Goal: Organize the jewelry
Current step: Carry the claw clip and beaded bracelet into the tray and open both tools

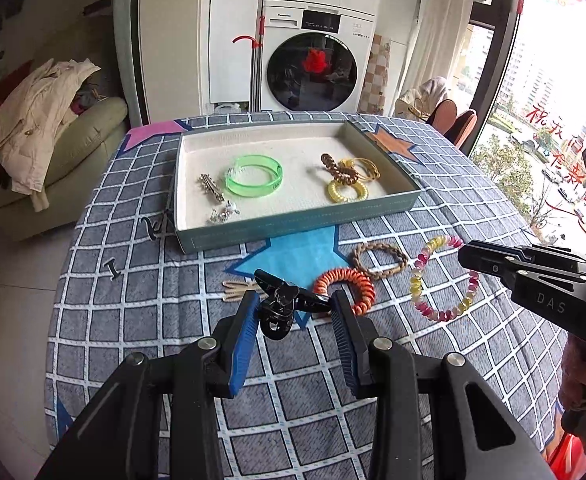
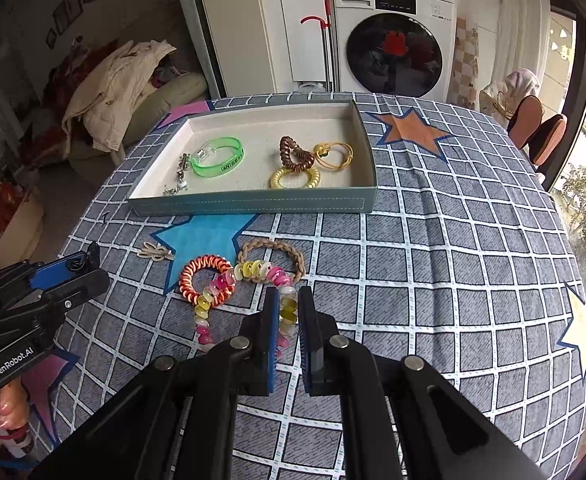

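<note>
My left gripper (image 1: 295, 306) holds a black hair claw clip (image 1: 279, 304) between its blue pads, just above the cloth. My right gripper (image 2: 289, 312) is shut on a pink, yellow and white spiral hair tie (image 2: 213, 296), which also shows in the left wrist view (image 1: 441, 276). An orange spiral tie (image 1: 345, 286) and a braided brown tie (image 1: 379, 260) lie beside it. A beige bow clip (image 1: 237, 290) lies left of the claw clip. The teal tray (image 1: 293, 232) holds a green bangle (image 1: 255, 176), silver clips (image 1: 213, 188), and brown, yellow and gold ties (image 1: 347, 180).
The round table wears a grey grid cloth with stars (image 2: 413, 128). A washing machine (image 1: 313, 68) stands behind it. A sofa with a cream coat (image 1: 33, 132) is at left, chairs (image 2: 541, 132) and a window at right.
</note>
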The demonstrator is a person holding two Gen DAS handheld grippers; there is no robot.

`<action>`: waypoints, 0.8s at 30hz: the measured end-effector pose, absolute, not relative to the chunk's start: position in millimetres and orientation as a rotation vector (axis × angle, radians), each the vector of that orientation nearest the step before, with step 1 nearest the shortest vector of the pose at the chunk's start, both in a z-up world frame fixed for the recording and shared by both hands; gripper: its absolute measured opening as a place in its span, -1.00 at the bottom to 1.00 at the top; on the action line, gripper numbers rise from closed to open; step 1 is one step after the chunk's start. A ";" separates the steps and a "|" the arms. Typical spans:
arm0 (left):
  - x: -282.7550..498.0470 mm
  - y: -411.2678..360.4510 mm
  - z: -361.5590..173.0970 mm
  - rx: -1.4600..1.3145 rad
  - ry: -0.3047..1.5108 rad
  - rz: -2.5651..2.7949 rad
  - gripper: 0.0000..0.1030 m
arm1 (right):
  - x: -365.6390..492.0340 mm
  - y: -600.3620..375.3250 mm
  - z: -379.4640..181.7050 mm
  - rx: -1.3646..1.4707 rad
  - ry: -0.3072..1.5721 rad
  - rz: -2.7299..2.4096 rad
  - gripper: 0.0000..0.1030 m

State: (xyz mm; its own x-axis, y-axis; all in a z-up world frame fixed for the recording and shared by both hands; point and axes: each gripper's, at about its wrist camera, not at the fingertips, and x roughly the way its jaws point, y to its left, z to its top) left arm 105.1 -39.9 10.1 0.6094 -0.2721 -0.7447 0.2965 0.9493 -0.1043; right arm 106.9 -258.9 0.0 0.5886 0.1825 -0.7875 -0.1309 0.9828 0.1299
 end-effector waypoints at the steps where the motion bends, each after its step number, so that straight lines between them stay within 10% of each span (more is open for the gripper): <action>1: 111.1 -38.8 13.7 0.028 0.849 -0.327 0.08 | 112.0 -259.0 3.7 0.062 0.918 0.184 -0.81; 24: 272.0 -61.9 12.6 0.048 0.865 -0.267 0.08 | 268.7 -272.4 5.6 0.142 0.916 0.111 -0.81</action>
State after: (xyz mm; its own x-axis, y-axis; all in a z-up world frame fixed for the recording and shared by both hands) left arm 272.0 -61.9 12.6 0.6172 -0.2130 -0.7574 0.2516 0.9656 -0.0665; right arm 268.7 -272.4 5.6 0.6040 0.1561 -0.7816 -0.0349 0.9849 0.1697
